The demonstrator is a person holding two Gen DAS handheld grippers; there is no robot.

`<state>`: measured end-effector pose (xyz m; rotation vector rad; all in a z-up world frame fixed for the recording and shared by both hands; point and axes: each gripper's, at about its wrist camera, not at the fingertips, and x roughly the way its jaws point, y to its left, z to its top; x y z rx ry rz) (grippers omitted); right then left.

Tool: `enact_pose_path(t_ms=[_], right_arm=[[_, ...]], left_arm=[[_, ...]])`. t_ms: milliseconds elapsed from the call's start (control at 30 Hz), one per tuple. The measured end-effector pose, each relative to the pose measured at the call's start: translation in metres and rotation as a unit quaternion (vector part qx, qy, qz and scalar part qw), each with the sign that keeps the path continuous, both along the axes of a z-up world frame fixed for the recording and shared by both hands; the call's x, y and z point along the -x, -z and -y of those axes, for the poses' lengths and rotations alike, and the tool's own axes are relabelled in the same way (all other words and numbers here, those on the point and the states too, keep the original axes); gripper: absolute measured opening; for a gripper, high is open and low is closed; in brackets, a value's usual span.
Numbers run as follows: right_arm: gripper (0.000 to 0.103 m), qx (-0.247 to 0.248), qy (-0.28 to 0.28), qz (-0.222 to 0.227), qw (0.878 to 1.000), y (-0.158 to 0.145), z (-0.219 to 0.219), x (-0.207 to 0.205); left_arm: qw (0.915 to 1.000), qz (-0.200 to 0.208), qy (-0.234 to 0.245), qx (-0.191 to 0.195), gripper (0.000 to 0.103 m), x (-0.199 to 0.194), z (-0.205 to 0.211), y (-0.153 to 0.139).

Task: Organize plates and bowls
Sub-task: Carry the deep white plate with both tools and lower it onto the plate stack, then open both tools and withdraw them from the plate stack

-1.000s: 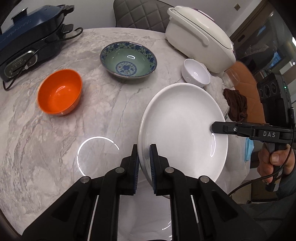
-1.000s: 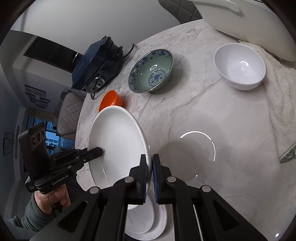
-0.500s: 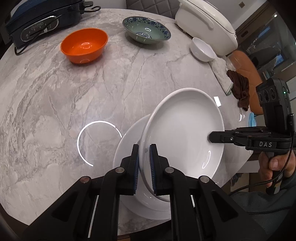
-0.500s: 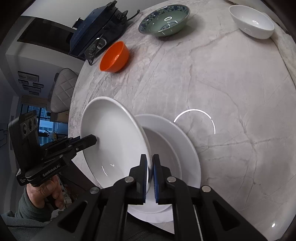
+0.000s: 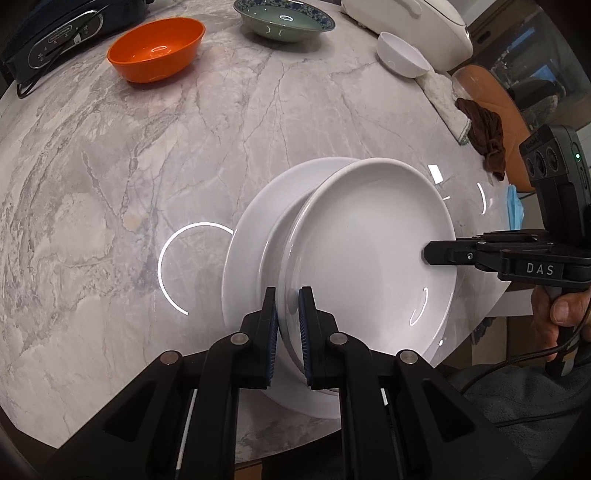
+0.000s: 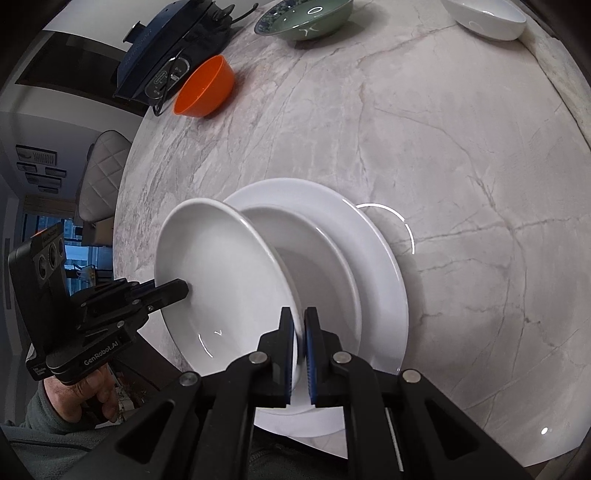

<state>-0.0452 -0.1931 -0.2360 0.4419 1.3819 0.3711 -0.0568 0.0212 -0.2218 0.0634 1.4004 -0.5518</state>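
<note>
Both grippers hold one white deep plate (image 5: 369,258) by opposite rims. My left gripper (image 5: 287,332) is shut on its near rim; my right gripper (image 6: 300,354) is shut on the other rim and shows at the right of the left wrist view (image 5: 428,254). The held plate (image 6: 221,280) hangs tilted just above a stack of white plates (image 5: 251,236) near the table's front edge, a smaller plate (image 6: 321,273) on a wide one (image 6: 376,258). An orange bowl (image 5: 157,48), a blue-patterned green bowl (image 5: 282,22) and a small white bowl (image 5: 402,55) stand at the far side.
The round marble table (image 5: 110,166) carries a dark blue electric cooker (image 5: 55,33) at far left and a white rice cooker (image 5: 413,18) at far right. A white cloth (image 5: 443,99) and a brown rag (image 5: 484,133) lie at the right edge. A quilted chair (image 6: 99,173) stands beside the table.
Both grippers have carried the white plate back toward the table's front edge and lowered it over the stacked plates. The bowls now lie farther away.
</note>
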Motion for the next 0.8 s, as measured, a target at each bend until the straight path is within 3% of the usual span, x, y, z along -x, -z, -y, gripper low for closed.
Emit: enact_pose_path(t_ms=[400, 800], right_arm=[[0.008, 0.026, 0.016, -0.012, 0.999, 0.017, 0.005, 0.008], [0.006, 0.071, -0.013, 0.015, 0.997, 0.015, -0.007, 0.010]], left_arm=[[0.9994, 0.001, 0.026, -0.024, 0.009, 0.004, 0.014, 0.018], [0.9996, -0.001, 0.017, -0.022, 0.011, 0.001, 0.013, 0.021]])
